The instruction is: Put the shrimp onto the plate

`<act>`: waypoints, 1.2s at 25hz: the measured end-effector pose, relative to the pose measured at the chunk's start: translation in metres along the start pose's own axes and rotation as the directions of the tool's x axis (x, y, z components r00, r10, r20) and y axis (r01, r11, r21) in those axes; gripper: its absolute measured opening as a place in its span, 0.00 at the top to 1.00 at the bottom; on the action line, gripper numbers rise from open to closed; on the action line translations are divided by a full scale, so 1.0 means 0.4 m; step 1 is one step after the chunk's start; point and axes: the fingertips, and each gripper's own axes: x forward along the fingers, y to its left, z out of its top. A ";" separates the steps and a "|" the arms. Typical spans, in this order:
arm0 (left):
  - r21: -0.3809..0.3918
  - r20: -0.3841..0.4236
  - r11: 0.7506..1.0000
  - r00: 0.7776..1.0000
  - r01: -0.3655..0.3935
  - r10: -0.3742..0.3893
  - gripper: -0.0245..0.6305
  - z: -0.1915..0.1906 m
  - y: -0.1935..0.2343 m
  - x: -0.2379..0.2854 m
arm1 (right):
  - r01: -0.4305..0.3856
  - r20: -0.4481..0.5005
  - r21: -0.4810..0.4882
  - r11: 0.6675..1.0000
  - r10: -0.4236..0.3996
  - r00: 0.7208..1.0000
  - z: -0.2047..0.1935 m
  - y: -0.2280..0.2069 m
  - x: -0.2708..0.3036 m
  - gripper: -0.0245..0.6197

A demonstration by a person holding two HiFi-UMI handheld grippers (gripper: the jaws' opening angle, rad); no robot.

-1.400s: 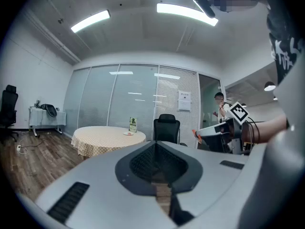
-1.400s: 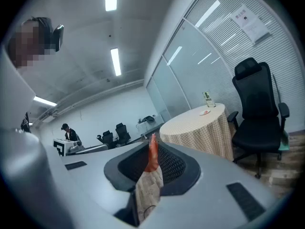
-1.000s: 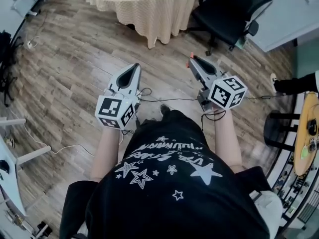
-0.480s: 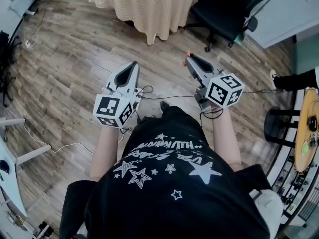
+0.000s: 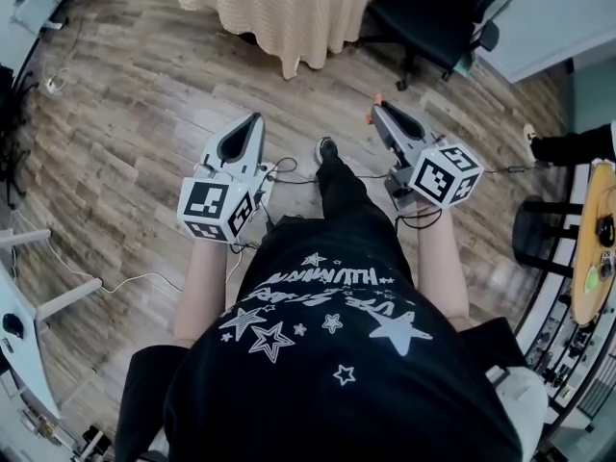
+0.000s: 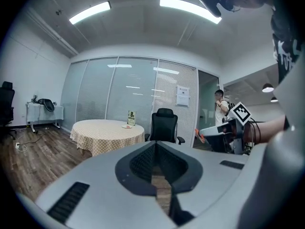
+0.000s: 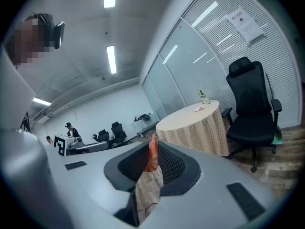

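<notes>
shrimp (image 7: 151, 152): orange-red
left gripper (image 5: 254, 119): pale grey shell, black ribbed inner faces
right gripper (image 5: 377, 110): the same pale grey and black
marker cubes (image 5: 214, 210): white, with black square patterns
tablecloth (image 5: 289, 12): beige, fine check
chair (image 5: 438, 17): black
floor (image 5: 125, 114): grey-brown wood planks
shirt (image 5: 327, 373): black, white stars and lettering

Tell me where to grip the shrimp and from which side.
Across its flat sides, low on the body, coming in lengthwise: that is how the right hand-held gripper holds the shrimp. It is thin and long, standing on edge between the jaws, its tip poking past them.
</notes>
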 end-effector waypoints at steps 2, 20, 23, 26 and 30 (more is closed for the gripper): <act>0.000 -0.009 1.000 1.000 -0.011 0.011 0.96 -0.004 0.010 0.021 | -0.005 -0.004 0.010 1.000 0.005 1.000 0.002 -0.026 0.018 0.85; 0.023 -0.005 0.994 0.994 -0.107 0.108 0.96 0.119 0.254 0.598 | -0.092 -0.039 0.053 0.994 0.094 0.995 0.269 -0.478 0.455 0.85; 0.011 -0.008 0.991 0.991 -0.134 0.134 0.96 0.148 0.304 0.706 | -0.105 -0.045 0.047 0.993 0.107 0.993 0.341 -0.557 0.535 0.85; 0.009 -0.012 0.991 0.991 -0.134 0.134 0.96 0.169 0.334 0.803 | -0.124 -0.042 0.047 0.991 0.126 0.991 0.398 -0.622 0.600 0.85; 0.000 -0.005 0.989 0.989 -0.145 0.145 0.96 0.199 0.366 0.911 | -0.147 -0.052 0.045 0.988 0.150 0.987 0.453 -0.694 0.670 0.85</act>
